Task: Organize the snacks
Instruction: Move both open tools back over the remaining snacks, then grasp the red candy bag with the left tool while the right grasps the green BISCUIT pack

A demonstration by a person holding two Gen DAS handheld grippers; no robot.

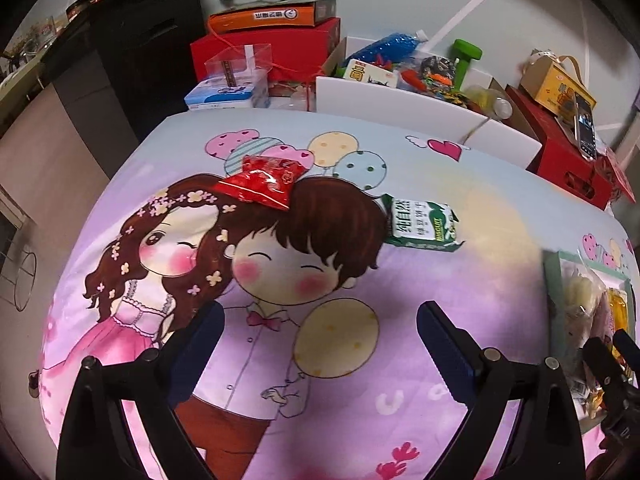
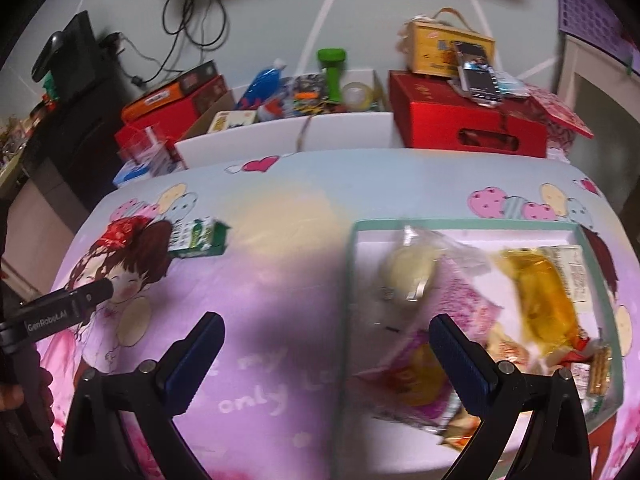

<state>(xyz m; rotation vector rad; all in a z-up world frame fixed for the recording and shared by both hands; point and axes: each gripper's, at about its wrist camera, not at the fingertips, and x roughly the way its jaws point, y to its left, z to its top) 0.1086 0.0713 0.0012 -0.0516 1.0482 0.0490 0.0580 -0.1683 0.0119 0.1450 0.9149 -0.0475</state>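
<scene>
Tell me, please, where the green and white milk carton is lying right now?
The milk carton lies on the cartoon tablecloth, right of the red snack packet and left of the tray, outside it.

A home room — cartoon tablecloth (image 1: pixel 320 360) (gift boxes (image 1: pixel 276 52) behind), toy-filled bin (image 2: pixel 348 128).

From my right wrist view, the snacks in the tray (image 2: pixel 472 226) smear into blur. My left view's edge cuts that tray (image 1: pixel 554 280) off.
</scene>
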